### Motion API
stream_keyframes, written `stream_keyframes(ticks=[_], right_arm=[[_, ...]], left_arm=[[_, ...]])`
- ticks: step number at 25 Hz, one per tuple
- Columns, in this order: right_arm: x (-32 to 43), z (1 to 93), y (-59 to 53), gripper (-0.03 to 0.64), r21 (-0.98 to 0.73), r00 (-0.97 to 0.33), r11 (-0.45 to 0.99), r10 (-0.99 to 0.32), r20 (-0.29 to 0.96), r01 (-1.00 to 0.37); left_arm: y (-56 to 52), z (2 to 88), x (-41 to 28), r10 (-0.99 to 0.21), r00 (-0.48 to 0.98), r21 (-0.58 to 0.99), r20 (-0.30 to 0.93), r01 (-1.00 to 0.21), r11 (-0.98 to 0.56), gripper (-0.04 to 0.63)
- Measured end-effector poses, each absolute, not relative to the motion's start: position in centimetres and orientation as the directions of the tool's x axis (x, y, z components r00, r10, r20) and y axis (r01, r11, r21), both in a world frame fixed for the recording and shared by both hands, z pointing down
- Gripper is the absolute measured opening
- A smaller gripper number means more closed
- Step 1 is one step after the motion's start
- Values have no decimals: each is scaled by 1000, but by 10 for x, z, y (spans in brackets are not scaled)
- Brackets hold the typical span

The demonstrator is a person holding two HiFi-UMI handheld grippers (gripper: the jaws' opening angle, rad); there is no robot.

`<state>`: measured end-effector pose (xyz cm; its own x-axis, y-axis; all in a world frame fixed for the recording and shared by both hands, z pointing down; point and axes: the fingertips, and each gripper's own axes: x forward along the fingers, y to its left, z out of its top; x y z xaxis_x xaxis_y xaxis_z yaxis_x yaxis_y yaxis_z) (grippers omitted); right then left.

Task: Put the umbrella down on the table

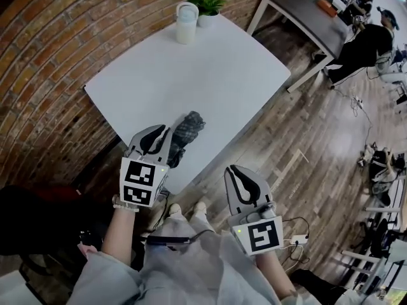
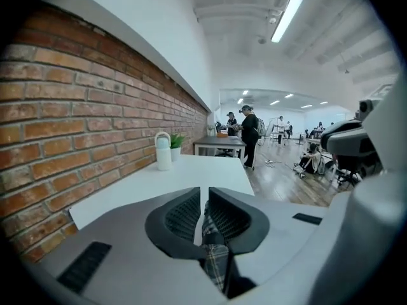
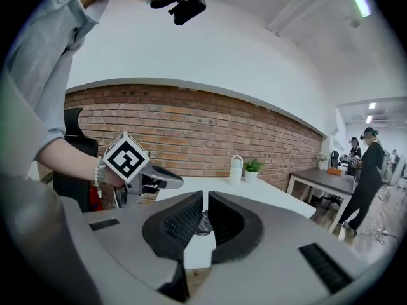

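Note:
A folded dark plaid umbrella (image 1: 186, 131) hangs just above the front edge of the white table (image 1: 210, 75). My left gripper (image 1: 164, 135) is shut on the umbrella's near end. In the left gripper view the plaid cloth (image 2: 215, 253) is pinched between the ribbed pads of the left gripper (image 2: 203, 199). My right gripper (image 1: 238, 173) hovers over the wooden floor, right of the table's corner, shut and empty. In the right gripper view its jaws (image 3: 203, 199) are almost together, and the umbrella (image 3: 203, 224) shows far off through the slit, with the left gripper (image 3: 173, 182) beside it.
A white bottle (image 1: 186, 24) and a small potted plant (image 1: 207, 6) stand at the table's far end by the brick wall. A dark table (image 1: 305, 11) and seated people (image 1: 369, 43) are at the upper right. A black chair (image 1: 25, 215) is at the lower left.

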<state>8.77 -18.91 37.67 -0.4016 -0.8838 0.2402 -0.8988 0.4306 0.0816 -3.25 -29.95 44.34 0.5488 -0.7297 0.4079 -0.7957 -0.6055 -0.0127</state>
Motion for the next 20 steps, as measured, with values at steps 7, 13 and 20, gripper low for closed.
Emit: stream_keyframes(ticks=[7, 13, 20], right_arm=[[80, 344, -192, 55, 87, -438, 457, -882, 176, -885], [78, 325, -189, 55, 106, -462, 479, -874, 151, -871], [73, 307, -190, 55, 109, -476, 487, -872, 110, -867]], left_arm=[[-269, 373, -44, -765, 570, -119, 298, -773, -623, 37], [-243, 329, -56, -821, 530, -138, 213, -815, -562, 20], [-217, 303, -64, -843, 506, -136, 184, -836, -531, 20]])
